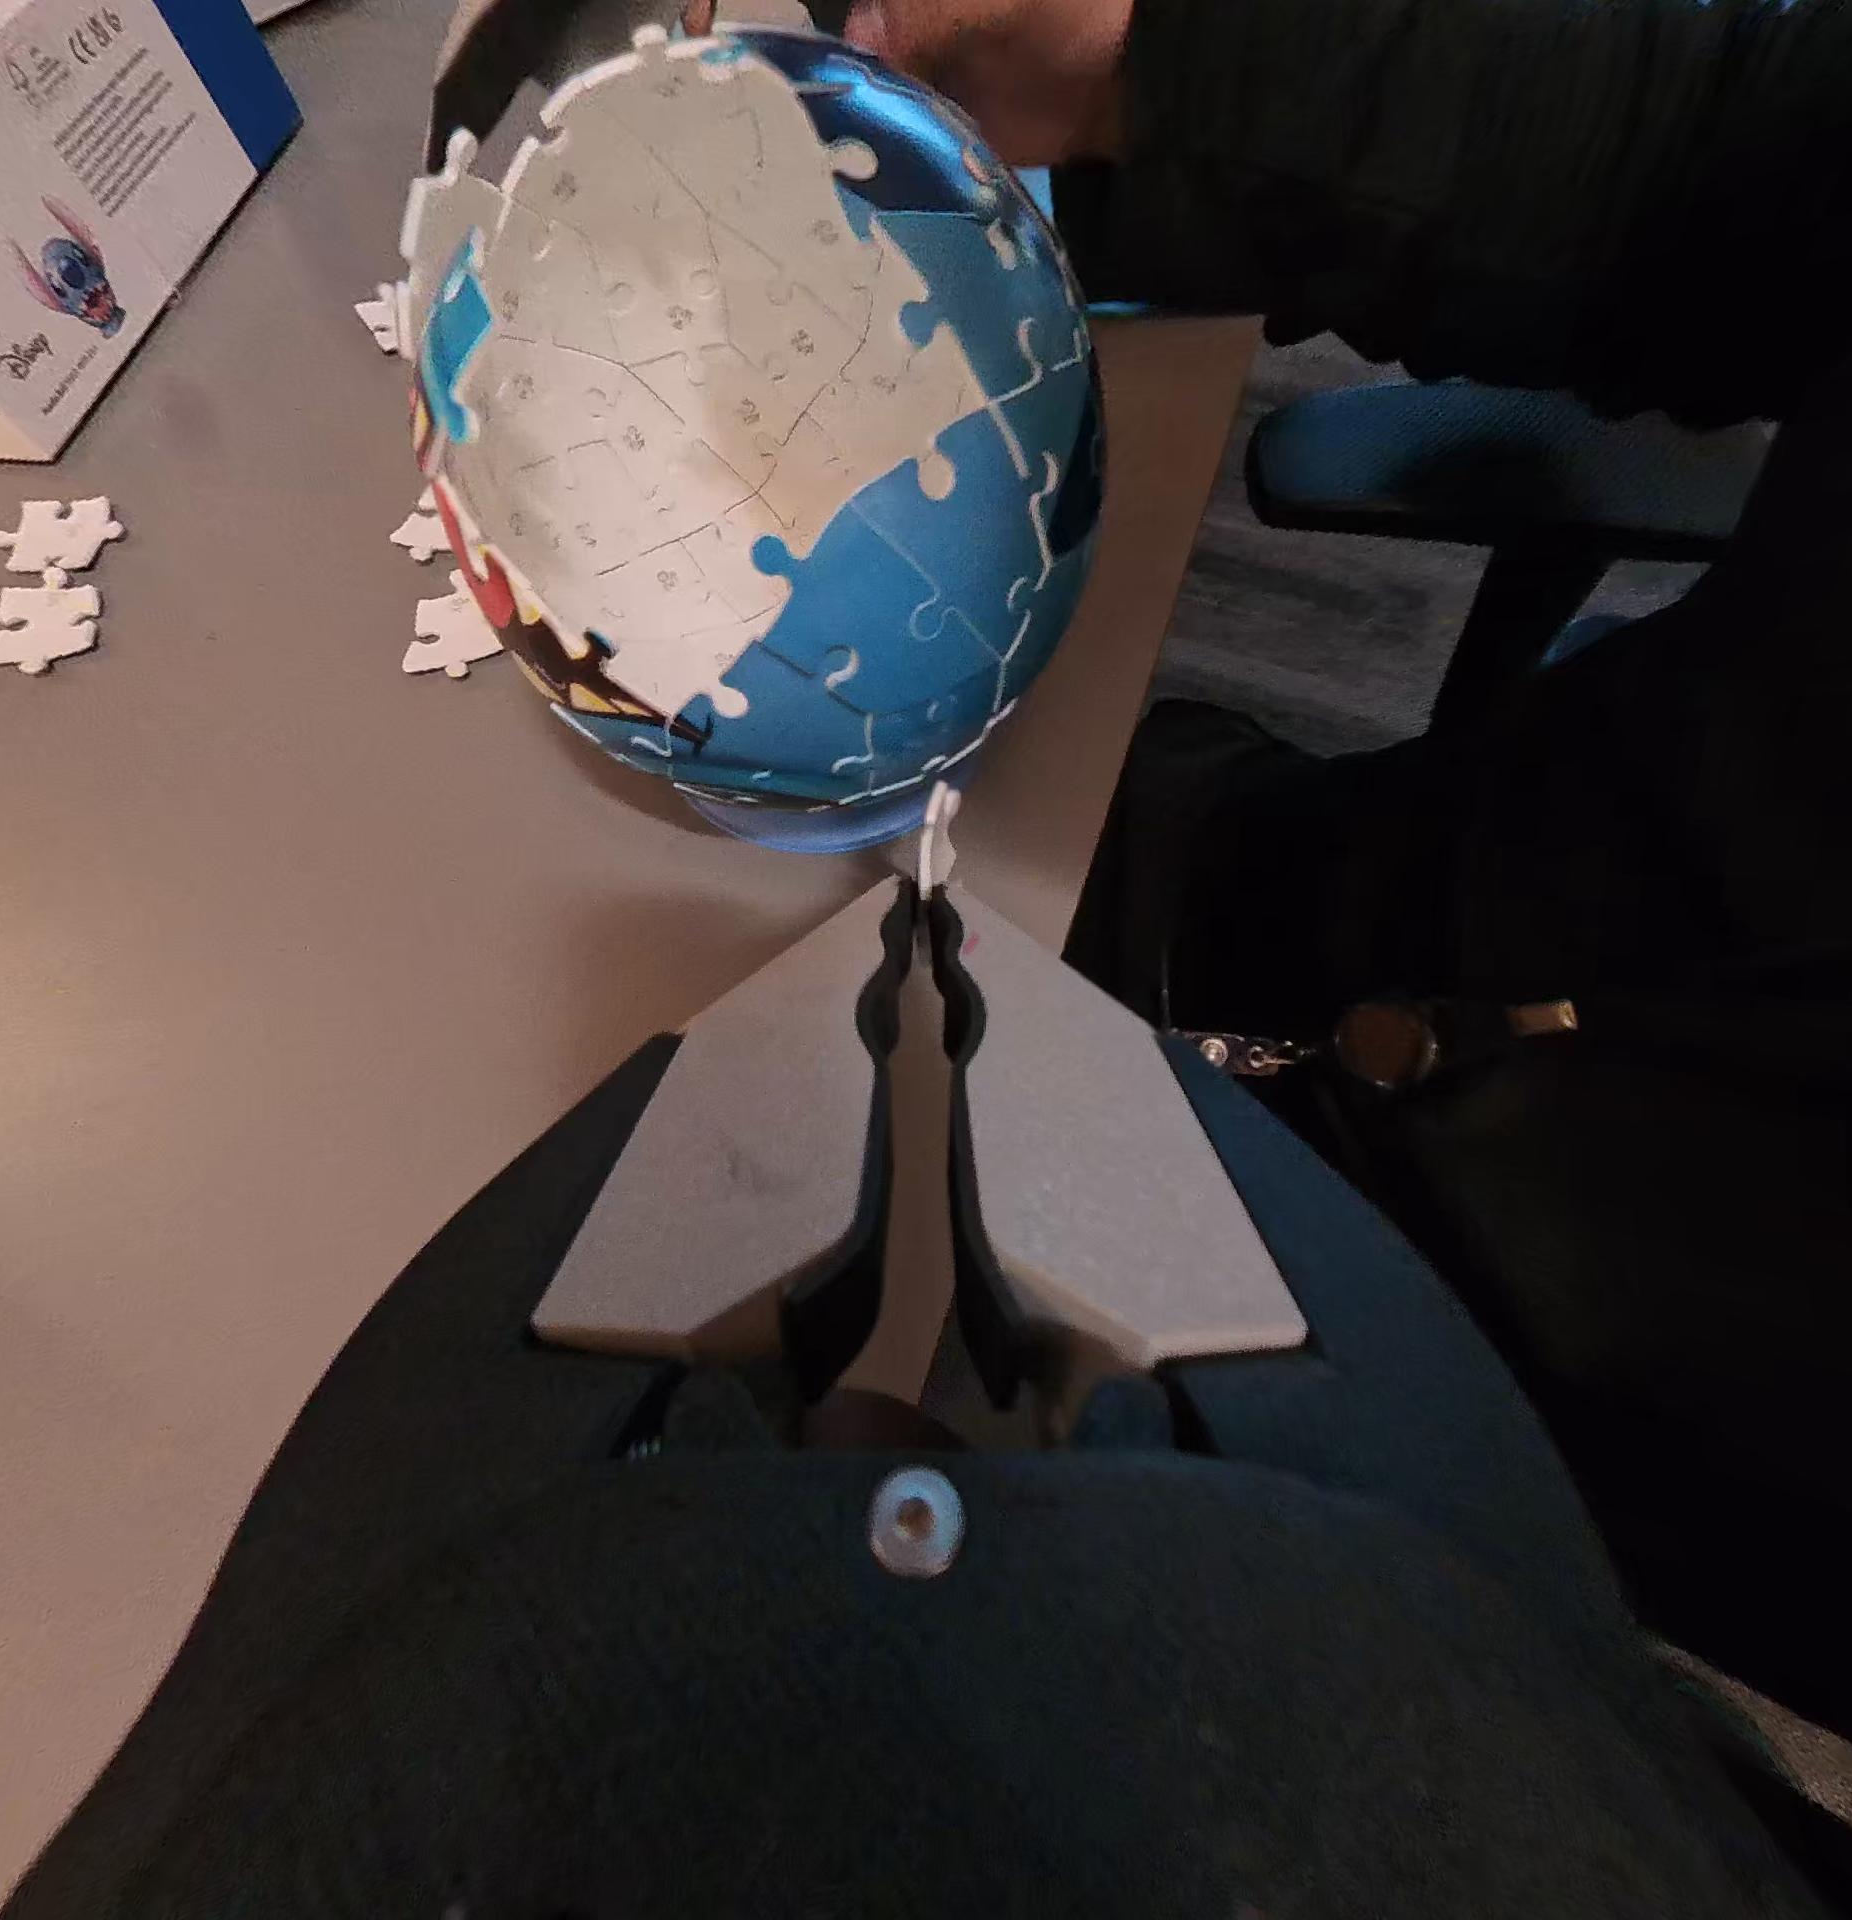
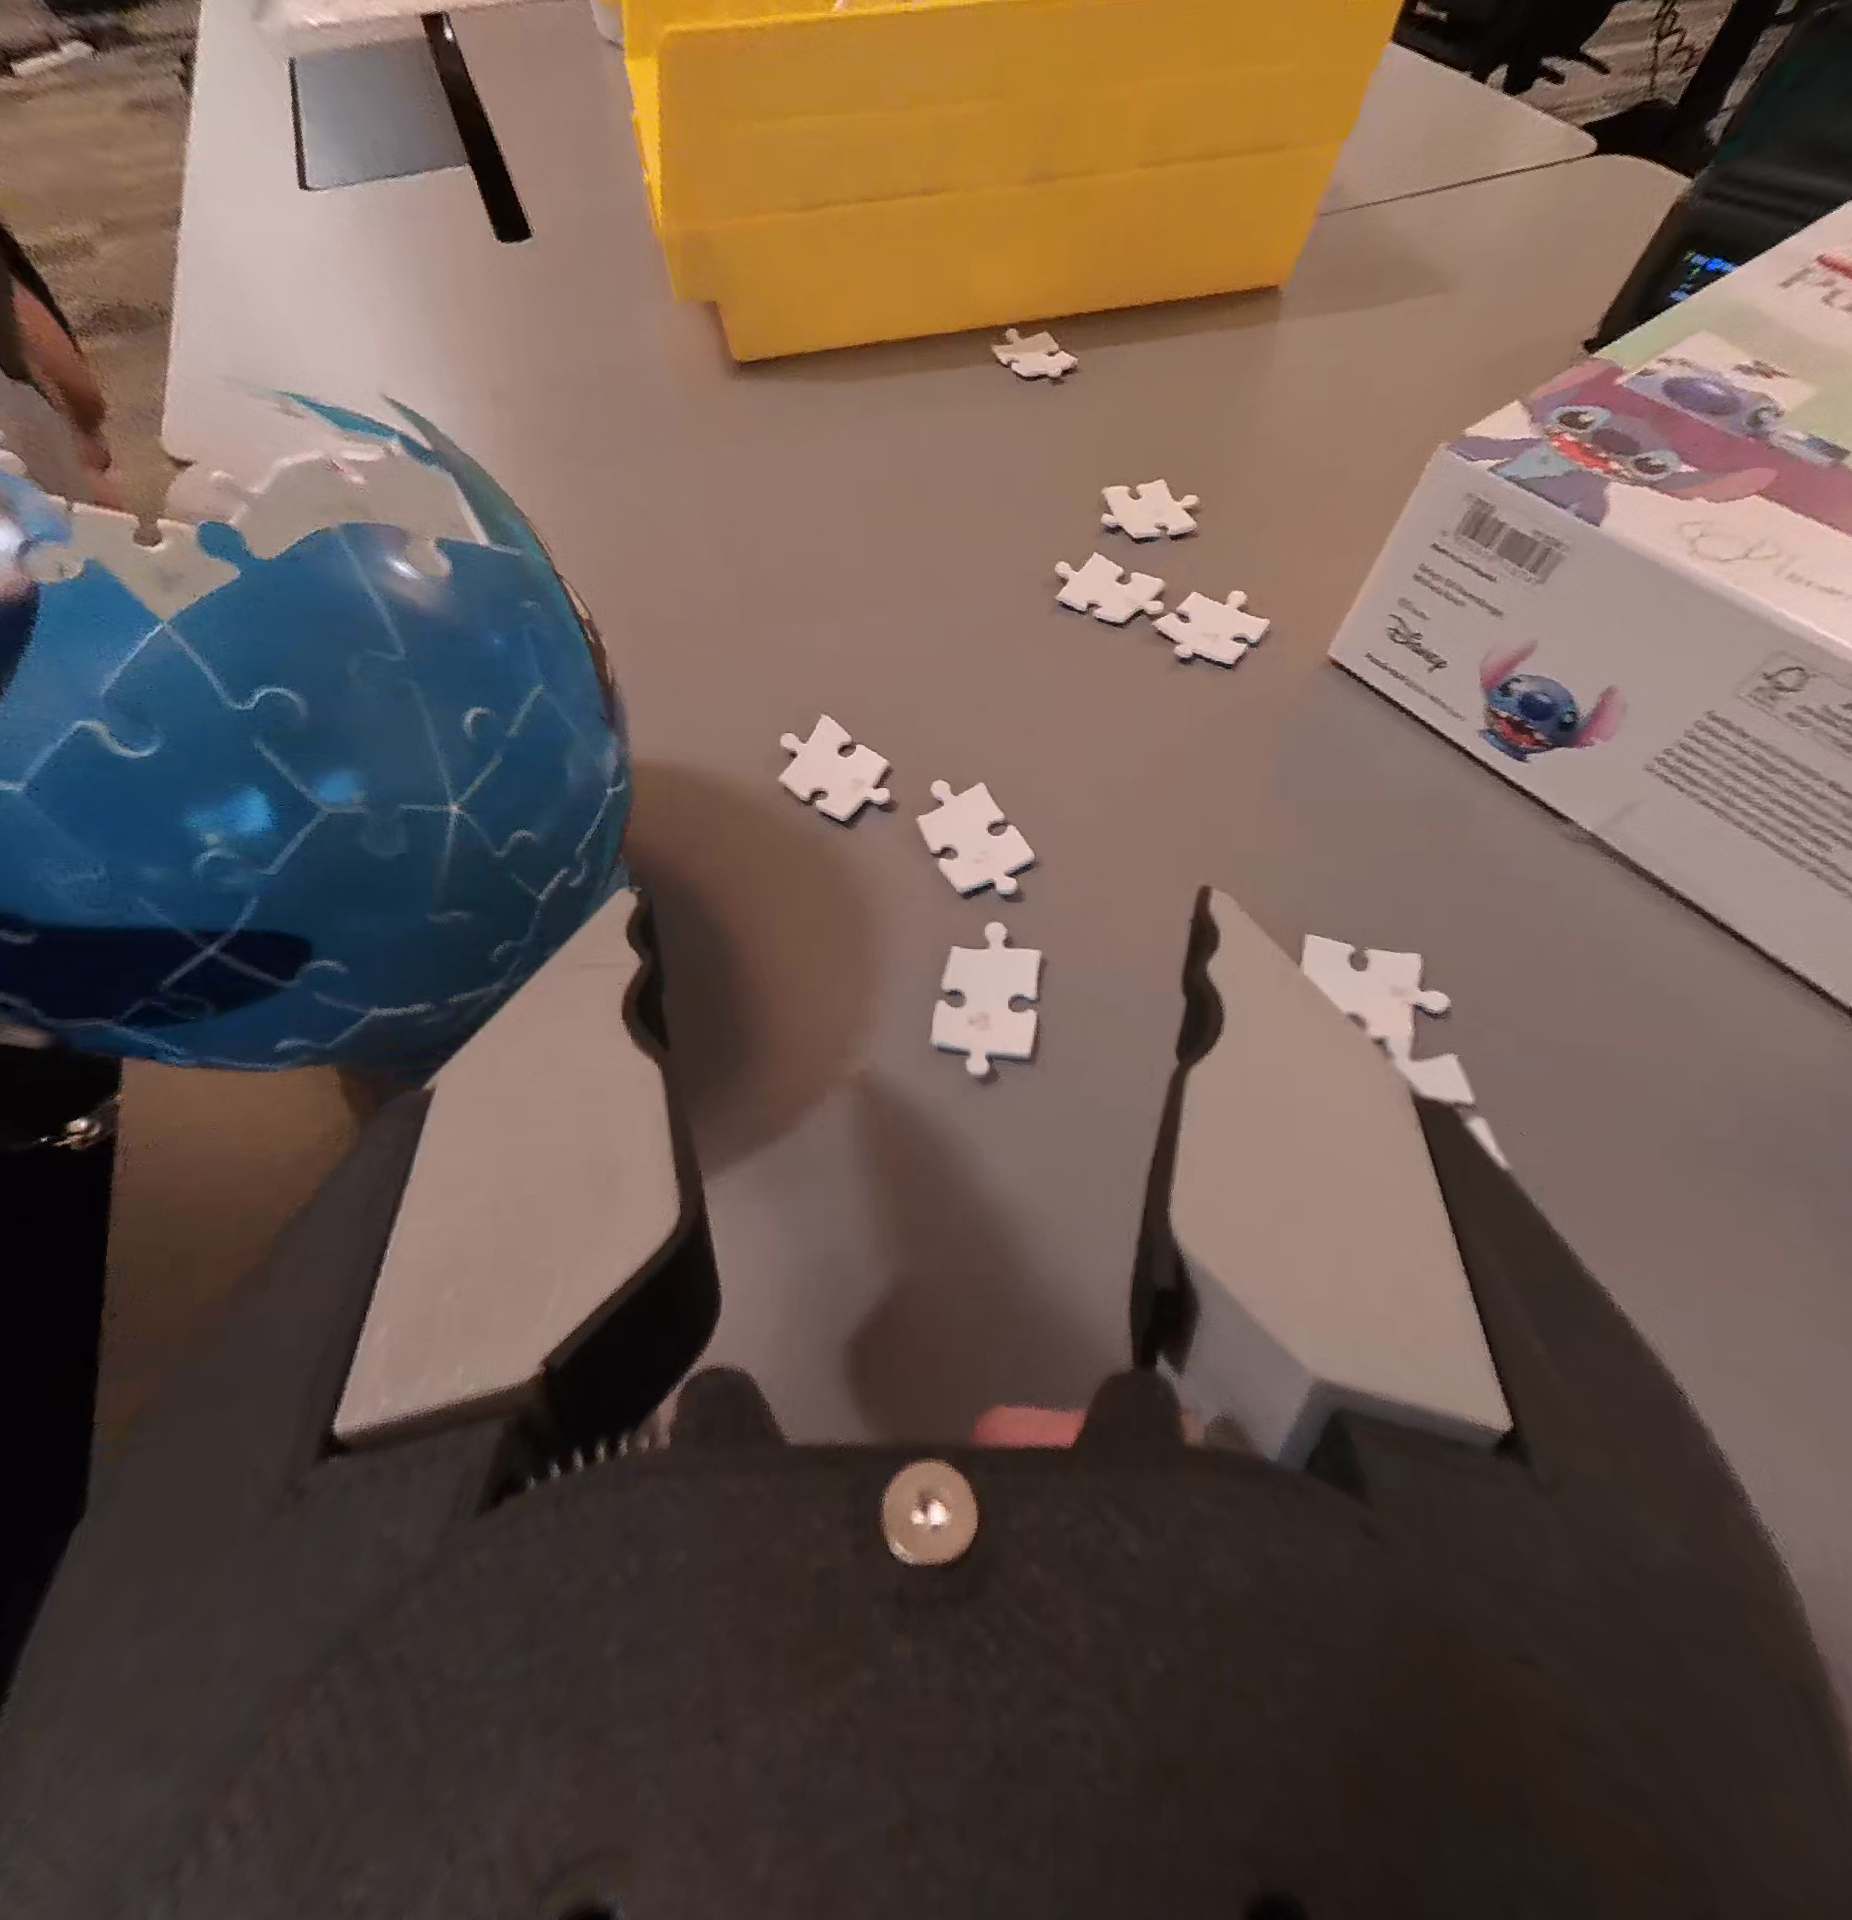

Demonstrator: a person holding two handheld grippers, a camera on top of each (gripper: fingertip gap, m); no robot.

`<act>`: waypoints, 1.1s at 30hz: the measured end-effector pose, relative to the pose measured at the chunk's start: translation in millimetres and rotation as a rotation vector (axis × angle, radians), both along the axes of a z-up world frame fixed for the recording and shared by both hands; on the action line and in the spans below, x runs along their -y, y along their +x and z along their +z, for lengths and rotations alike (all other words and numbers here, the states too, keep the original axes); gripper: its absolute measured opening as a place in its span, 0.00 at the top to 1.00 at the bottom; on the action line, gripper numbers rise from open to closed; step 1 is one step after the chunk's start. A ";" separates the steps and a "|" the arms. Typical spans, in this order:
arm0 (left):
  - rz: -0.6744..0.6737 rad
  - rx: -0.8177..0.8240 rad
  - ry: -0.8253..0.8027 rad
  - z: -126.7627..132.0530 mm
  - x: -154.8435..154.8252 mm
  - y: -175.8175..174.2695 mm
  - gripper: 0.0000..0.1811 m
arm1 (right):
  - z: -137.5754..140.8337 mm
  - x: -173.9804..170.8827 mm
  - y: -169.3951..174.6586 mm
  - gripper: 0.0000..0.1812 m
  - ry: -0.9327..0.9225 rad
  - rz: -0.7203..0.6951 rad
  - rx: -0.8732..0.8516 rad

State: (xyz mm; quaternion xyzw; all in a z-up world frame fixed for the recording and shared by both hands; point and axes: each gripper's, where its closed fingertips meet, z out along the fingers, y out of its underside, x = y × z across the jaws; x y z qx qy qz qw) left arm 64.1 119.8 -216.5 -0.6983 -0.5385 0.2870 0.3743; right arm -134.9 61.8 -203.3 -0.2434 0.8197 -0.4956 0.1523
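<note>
We worked over a grey table. On it, near its edge, sat a half-built blue plastic puzzle globe, hollow and likely fragile, best taken by its lower shell. Our right gripper hung wide and empty above loose white puzzle pieces. Our left gripper pinched one thin white puzzle piece edge-on, just beside the globe's base.

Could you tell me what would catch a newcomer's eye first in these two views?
The half-built blue puzzle ball, open at the top, stands near the grey table edge. The left gripper pinches a white puzzle piece beside its base. The right gripper hangs open over loose white pieces.
</note>
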 end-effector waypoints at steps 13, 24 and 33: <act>0.223 -0.153 0.081 18.5 86.7 -2.6 1.00 | 5.6 -70.7 75.3 0.40 -0.082 0.162 0.114; 0.129 -0.119 0.029 7.5 63.9 -29.4 1.00 | -4.8 -63.3 79.4 0.36 -0.060 0.144 0.020; 0.080 -0.076 0.019 7.0 25.0 -8.7 1.00 | 0.2 -41.6 26.9 0.40 -0.061 0.092 0.032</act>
